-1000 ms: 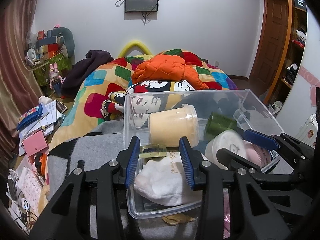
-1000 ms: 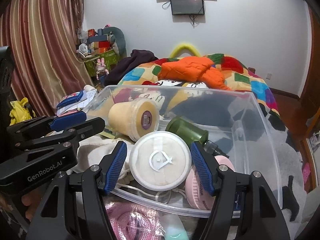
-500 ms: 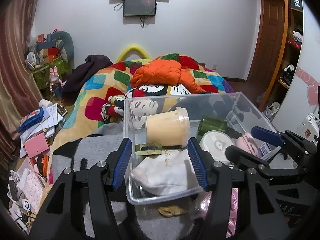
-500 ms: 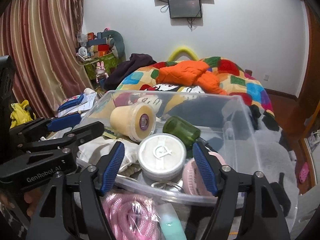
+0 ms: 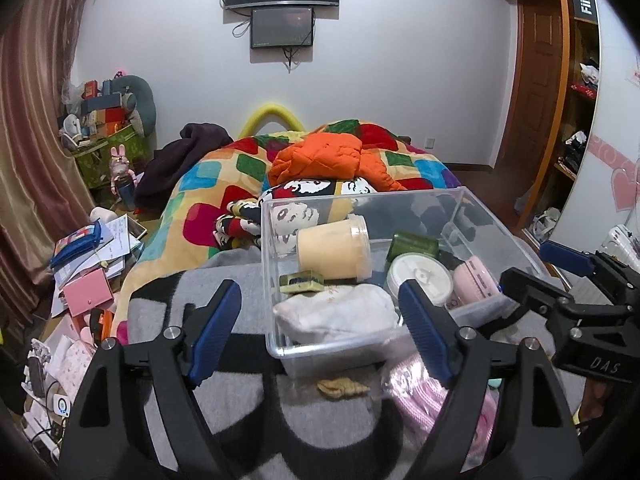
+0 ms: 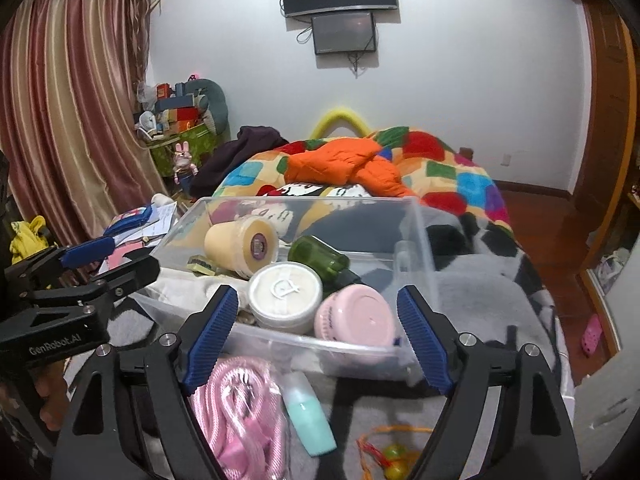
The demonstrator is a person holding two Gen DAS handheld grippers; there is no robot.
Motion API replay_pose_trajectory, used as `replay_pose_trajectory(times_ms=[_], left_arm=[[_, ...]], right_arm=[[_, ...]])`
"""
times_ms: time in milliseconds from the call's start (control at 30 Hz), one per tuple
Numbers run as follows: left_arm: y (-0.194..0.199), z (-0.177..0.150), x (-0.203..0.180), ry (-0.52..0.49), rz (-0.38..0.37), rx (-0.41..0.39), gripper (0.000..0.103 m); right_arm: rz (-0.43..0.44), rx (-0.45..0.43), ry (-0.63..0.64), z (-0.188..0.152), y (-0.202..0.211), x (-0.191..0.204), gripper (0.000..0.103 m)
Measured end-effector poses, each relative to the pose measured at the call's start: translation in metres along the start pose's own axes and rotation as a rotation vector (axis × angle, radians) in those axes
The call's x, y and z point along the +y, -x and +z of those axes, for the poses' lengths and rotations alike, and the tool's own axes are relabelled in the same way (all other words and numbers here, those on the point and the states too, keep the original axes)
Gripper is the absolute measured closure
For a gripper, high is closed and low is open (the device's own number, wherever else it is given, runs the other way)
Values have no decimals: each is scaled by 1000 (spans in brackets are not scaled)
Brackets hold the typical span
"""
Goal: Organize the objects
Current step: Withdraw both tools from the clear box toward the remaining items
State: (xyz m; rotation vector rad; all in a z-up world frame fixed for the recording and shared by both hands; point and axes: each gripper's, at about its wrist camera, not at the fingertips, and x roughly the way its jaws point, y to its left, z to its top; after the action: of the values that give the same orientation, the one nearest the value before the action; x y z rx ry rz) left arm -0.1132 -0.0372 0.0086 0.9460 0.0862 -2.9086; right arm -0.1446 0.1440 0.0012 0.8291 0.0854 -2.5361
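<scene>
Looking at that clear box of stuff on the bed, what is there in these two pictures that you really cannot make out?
- Left wrist view: the clear box's near right corner, hidden behind the left hand-held gripper's finger.
- Left wrist view: print on the white pouch, too small to read.
- Right wrist view: most of the white pouch, hidden behind the left hand-held gripper's body.
- Right wrist view: the pink rope bundle, partly hidden by the right hand-held gripper.
</scene>
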Motion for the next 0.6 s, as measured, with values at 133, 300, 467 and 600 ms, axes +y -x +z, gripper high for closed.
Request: replay_pose_trajectory(times_ms=[133, 300, 467, 600], left_arm=[[7, -8, 0, -1, -3, 13, 21], [7, -23, 0, 1, 0, 50, 21], [-2, -40, 4, 24, -6, 115, 21], [-9, -50, 9, 49, -6, 155, 21]], right_arm=[[-29, -11, 3, -7, 15, -5, 23], [-55, -8, -21, -18, 29, -18, 23], [-74, 19, -39, -31, 33, -29, 23], [-92, 52, -46, -44, 31, -37, 23]])
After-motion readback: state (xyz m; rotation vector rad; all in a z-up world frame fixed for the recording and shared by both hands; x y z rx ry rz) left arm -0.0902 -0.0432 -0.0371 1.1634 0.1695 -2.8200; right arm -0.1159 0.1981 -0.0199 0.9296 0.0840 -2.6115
